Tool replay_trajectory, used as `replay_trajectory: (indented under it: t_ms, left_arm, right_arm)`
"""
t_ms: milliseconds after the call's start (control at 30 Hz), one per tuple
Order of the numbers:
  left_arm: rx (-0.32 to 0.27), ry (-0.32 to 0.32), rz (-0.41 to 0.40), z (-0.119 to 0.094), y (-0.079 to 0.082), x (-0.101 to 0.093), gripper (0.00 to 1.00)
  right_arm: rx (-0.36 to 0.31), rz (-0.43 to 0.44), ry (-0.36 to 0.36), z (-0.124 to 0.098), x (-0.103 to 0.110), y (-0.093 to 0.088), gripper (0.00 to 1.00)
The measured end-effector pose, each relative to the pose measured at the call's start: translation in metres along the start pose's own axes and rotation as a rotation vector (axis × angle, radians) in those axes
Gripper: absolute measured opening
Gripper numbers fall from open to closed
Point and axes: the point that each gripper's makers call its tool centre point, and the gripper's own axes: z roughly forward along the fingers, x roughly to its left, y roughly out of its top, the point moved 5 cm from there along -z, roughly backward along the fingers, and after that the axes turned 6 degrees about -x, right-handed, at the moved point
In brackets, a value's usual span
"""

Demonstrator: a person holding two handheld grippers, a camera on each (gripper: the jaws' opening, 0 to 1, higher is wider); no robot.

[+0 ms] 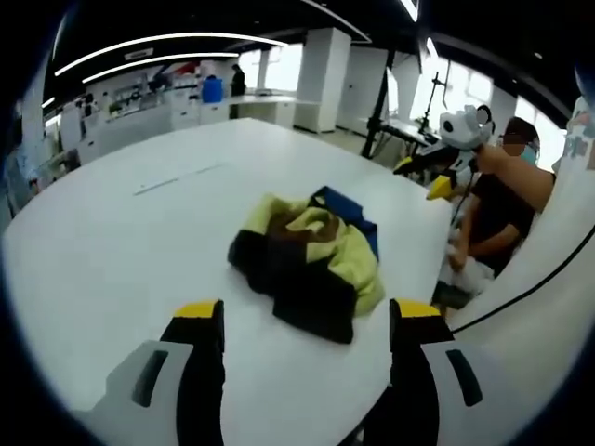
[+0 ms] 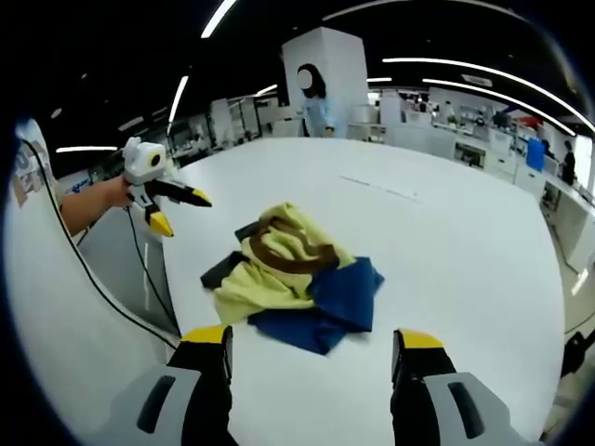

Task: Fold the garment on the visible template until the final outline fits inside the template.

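A crumpled garment (image 1: 307,260) in yellow, black, brown and blue lies in a heap on the white table (image 1: 139,242), close to its edge. My left gripper (image 1: 307,314) hovers just short of the heap, open, with nothing between its yellow-tipped jaws. In the right gripper view the same garment (image 2: 293,274) shows its blue part nearest my right gripper (image 2: 312,336), which is also open and empty. Each gripper appears in the other's view, held off the table's edge: the right gripper (image 1: 423,177) and the left gripper (image 2: 177,209). A faint line mark (image 1: 177,177) crosses the tabletop beyond the garment.
A person in a black shirt (image 1: 497,209) stands at the table's edge (image 1: 437,269). A black cable (image 2: 102,279) trails from the left gripper. Another person (image 2: 316,98) stands by a white pillar far behind. Benches and shelves (image 1: 167,102) line the room.
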Motion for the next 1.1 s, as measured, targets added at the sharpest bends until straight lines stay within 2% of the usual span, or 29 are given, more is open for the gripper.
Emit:
replay_trajectory:
  t_ms: [167, 633, 967, 1100]
  left_arm:
    - [-0.013, -0.020, 0.000, 0.005, 0.006, 0.000, 0.56]
    - [0.010, -0.031, 0.003, 0.016, 0.001, 0.006, 0.52]
    - [0.012, -0.036, 0.018, 0.023, -0.003, 0.011, 0.41]
    - [0.034, -0.034, 0.021, 0.027, -0.007, 0.014, 0.41]
  right_arm:
    - [0.030, -0.032, 0.013, 0.007, -0.002, -0.003, 0.60]
    - [0.026, -0.082, 0.053, 0.027, -0.001, 0.004, 0.44]
    - [0.025, -0.112, 0.068, 0.036, -0.002, 0.006, 0.34]
    - [0.034, -0.127, 0.072, 0.041, -0.004, 0.004, 0.32]
